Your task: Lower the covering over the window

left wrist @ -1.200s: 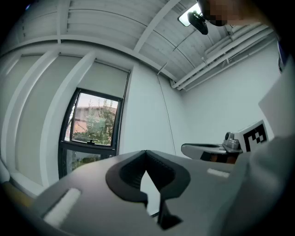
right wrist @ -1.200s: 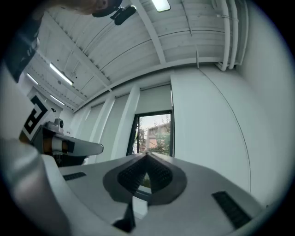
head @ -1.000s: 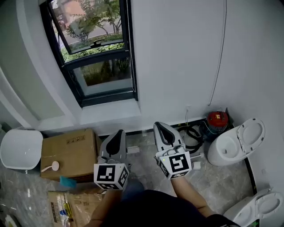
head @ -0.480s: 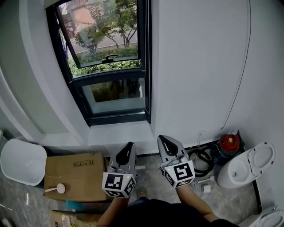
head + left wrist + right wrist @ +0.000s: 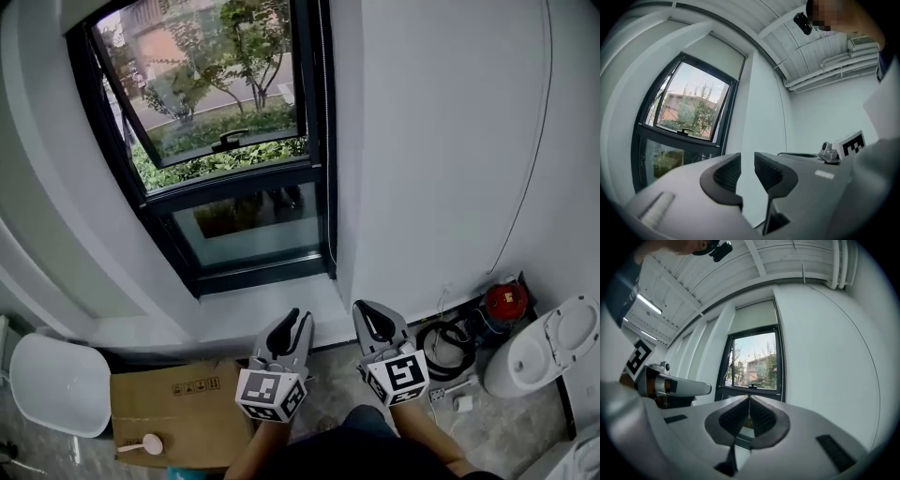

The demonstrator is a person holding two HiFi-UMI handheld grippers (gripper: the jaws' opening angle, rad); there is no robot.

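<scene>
Overhead, the blind (image 5: 753, 317) covers only the top strip of the window (image 5: 234, 169), and the head view cuts that part off. The left gripper (image 5: 298, 319) has just been opening its jaws, with nothing between them. The right gripper (image 5: 367, 309) is pressed closed and empty. Both point level near the sill (image 5: 281, 302), with a cardboard box (image 5: 178, 412) and a toilet (image 5: 548, 352) on the floor below.

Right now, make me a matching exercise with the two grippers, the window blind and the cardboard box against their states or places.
1 left gripper
2 right gripper
3 blind
4 cardboard box

A on the floor
B jaws together
C jaws apart
D rolled up high

Pairs: 1-C, 2-B, 3-D, 4-A.
The left jaws have just been opening, nothing between them.
</scene>
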